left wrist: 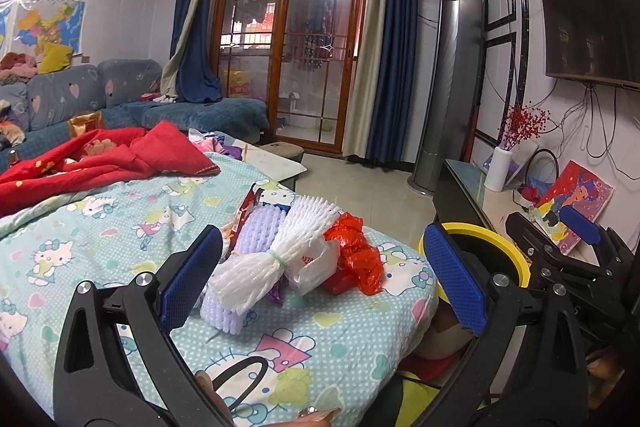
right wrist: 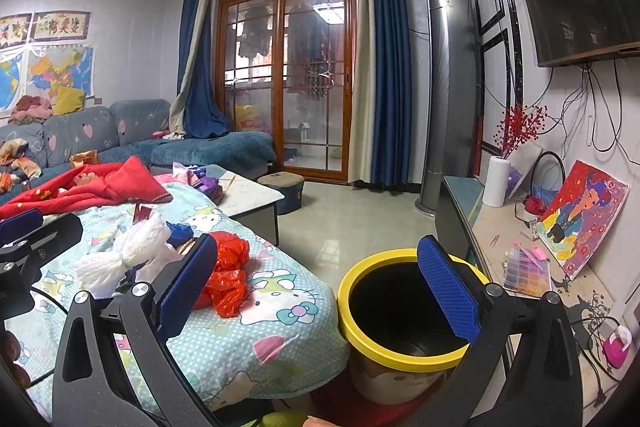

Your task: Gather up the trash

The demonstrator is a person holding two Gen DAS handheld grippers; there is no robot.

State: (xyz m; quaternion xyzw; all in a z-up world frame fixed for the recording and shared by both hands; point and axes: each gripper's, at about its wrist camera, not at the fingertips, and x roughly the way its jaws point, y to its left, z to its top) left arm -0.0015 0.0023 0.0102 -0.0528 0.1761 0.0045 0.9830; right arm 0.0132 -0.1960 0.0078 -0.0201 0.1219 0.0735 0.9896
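**Trash pile untouched, both tools spread and poised**

Left wrist view: the left gripper is released — its 2 blue ribbed pads stand wide apart at lower left and lower right of the frame, gripping nothing. Between them, centre frame, the trash sits in 1 heap on the pale blue cartoon-cat bedsheet: a white foam fruit net cinched at its middle, a lilac foam net under it, a crumpled red plastic bag touching its right side, and a clear plastic bag scrap between them. All look light, soft and easily crushed. At far right, the right tool's black frame shows.

Right wrist view: the right gripper is likewise spread and empty. The black bin with a yellow rim stands open at lower centre, just beside the bed's edge; the heap lies at left.

Judgement: collection is at the reaching stage — next, a gripper must close on 1 piece, likely the foam net, then carry it right over the bin.
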